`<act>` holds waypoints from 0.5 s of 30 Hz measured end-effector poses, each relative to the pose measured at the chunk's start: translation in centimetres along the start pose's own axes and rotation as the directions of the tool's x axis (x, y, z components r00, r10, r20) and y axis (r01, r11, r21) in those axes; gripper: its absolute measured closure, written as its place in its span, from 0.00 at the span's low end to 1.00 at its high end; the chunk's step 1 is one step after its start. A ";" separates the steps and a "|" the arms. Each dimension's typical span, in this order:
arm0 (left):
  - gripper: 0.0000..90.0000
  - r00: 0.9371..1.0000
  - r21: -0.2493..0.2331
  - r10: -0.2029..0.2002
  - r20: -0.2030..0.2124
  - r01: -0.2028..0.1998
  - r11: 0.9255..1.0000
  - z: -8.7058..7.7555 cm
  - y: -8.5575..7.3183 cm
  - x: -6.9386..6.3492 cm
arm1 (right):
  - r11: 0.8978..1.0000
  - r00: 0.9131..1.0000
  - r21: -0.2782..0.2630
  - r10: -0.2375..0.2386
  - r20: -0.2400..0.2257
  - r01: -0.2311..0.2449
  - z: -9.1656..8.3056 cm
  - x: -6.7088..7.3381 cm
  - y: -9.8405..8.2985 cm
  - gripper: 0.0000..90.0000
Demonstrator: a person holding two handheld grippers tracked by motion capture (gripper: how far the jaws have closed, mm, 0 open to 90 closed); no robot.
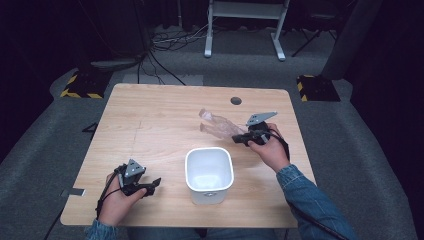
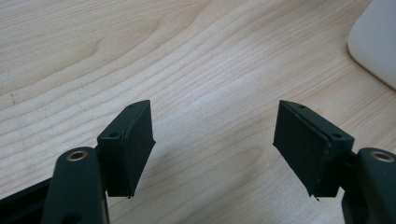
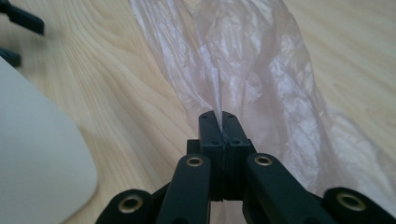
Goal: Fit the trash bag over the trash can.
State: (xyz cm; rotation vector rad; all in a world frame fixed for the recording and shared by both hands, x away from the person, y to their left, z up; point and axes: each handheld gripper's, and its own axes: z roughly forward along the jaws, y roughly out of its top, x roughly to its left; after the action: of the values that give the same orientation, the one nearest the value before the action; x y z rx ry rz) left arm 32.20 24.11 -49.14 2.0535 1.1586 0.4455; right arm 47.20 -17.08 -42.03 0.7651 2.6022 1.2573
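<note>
Lower left of the high view: left gripper (image 1: pixel 148 185) rests low over the wooden surface (image 1: pixel 150 115), jaws wide apart with nothing between them; in the left gripper view, bare wood shows in the gap. Lower centre: white bin (image 1: pixel 209 174), upright and open-topped. Right of centre, just beyond the bin: right gripper (image 1: pixel 240 138), jaws pinched together on the edge of a thin clear plastic bag (image 1: pixel 218 125). The bag stretches toward upper centre, above the surface.
</note>
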 end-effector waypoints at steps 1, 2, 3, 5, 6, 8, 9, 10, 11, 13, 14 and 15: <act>0.32 1.000 0.000 0.001 0.000 -0.001 1.000 0.0 0.0 0.0 | 1.000 1.000 -0.016 -0.001 -0.003 0.001 -0.4 0.2 0.4 1.00; 0.32 1.000 0.001 -0.004 0.004 0.004 1.000 0.0 0.0 0.0 | 0.999 1.000 -0.034 -0.002 -0.007 0.001 -1.0 0.4 0.8 1.00; 0.32 1.000 0.001 -0.004 0.004 0.004 1.000 0.0 0.0 0.0 | 0.999 1.000 -0.049 -0.002 -0.010 0.001 -1.4 0.6 1.1 1.00; 0.32 1.000 0.000 0.001 0.000 -0.001 1.000 0.0 0.0 0.0 | 0.997 1.000 -0.075 0.007 -0.022 -0.008 -2.1 0.9 1.7 1.00; 0.32 1.000 -0.001 -0.001 0.002 0.001 1.000 0.0 0.1 0.0 | 0.996 0.999 -0.089 0.012 -0.030 -0.015 -2.4 1.1 2.0 1.00; 0.32 1.000 -0.001 -0.001 0.002 0.001 1.000 0.0 0.1 0.0 | 0.993 0.999 -0.115 0.007 -0.042 -0.012 -3.2 1.6 2.7 1.00; 0.32 1.000 -0.001 -0.002 0.003 0.002 1.000 0.0 0.1 0.0 | 0.992 0.999 -0.125 0.006 -0.045 -0.012 -3.5 1.8 3.0 1.00; 0.32 1.000 -0.004 -0.002 0.001 0.002 1.000 0.0 0.1 0.0 | 0.991 0.999 -0.136 0.006 -0.050 -0.013 -3.8 2.0 3.3 1.00; 0.32 1.000 -0.004 -0.003 0.002 0.003 1.000 0.0 0.1 0.0 | 0.990 0.999 -0.143 0.003 -0.053 -0.010 -4.0 2.2 3.5 1.00; 0.32 1.000 -0.002 -0.004 0.003 0.004 1.000 -0.1 0.1 0.0 | 0.987 0.998 -0.159 -0.004 -0.056 -0.005 -4.7 2.7 4.2 1.00; 0.32 1.000 -0.004 -0.004 0.002 0.004 1.000 -0.1 0.1 0.0 | 0.986 0.998 -0.166 -0.007 -0.058 -0.003 -5.0 2.9 4.5 1.00; 0.32 1.000 -0.004 -0.004 0.002 0.004 1.000 -0.1 0.1 0.0 | 0.985 0.998 -0.174 -0.011 -0.060 0.000 -5.3 3.1 4.8 1.00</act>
State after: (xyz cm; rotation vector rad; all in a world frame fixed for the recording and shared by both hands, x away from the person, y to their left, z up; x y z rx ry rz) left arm 32.22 24.14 -49.01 2.0468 1.1598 0.4438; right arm 44.50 -16.65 -34.78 0.6976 2.4948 1.5047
